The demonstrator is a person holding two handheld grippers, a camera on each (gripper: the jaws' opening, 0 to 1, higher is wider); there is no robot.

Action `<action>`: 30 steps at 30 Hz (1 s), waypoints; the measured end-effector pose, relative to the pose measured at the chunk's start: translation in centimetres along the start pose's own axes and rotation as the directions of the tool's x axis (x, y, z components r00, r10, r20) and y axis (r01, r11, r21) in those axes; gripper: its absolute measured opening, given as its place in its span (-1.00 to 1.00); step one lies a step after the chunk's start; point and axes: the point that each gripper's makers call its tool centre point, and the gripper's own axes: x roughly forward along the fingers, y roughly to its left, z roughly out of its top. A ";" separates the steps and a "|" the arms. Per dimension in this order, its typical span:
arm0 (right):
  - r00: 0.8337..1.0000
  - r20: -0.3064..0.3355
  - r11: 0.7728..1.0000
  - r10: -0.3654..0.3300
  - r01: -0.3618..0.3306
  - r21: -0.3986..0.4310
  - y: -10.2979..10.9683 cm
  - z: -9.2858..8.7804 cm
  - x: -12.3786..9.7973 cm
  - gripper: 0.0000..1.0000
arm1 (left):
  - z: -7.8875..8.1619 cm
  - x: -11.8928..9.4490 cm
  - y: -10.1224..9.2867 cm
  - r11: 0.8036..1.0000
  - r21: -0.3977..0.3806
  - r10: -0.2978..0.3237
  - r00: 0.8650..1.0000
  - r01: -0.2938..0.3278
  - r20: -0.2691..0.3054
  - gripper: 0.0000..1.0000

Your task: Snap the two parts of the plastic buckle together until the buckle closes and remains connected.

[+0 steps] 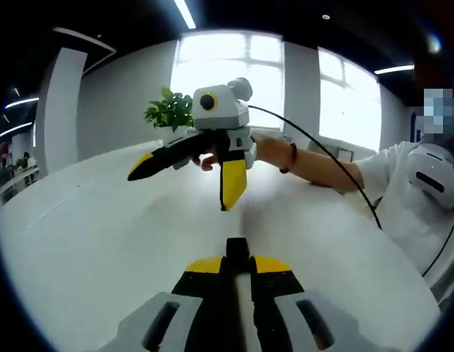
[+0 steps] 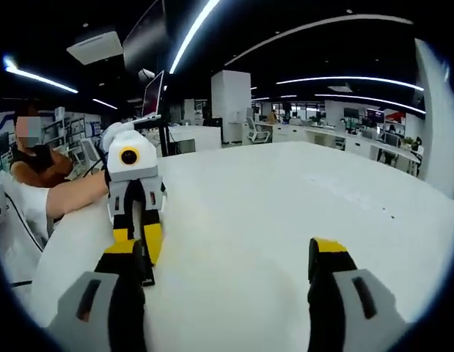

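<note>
My left gripper (image 1: 238,262) is shut, and a small black buckle part (image 1: 238,248) sticks up between its yellow tips. In the right gripper view the left gripper (image 2: 137,242) faces me over the white table, with the black buckle part (image 2: 147,270) hanging from its closed tips, partly behind my own left jaw. My right gripper (image 2: 228,253) is open wide with nothing between its jaws. Seen from the left gripper view, the right gripper (image 1: 179,191) hovers above the table a short way ahead, jaws spread, held by a person's hand (image 1: 208,158).
A large white table (image 2: 271,213) spreads under both grippers. A potted plant (image 1: 170,110) stands at its far edge before bright windows. A person's arm (image 1: 315,165) and a black cable (image 1: 337,165) reach in from the right. Office desks and a monitor (image 2: 153,94) lie beyond.
</note>
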 end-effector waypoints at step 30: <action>0.995 0.056 0.996 -0.084 0.084 -0.001 -2.0 1.3 -1.3 0.86 | 0.2 -0.2 0.5 0.999 -0.029 0.019 1.000 -0.019 -0.001 -0.79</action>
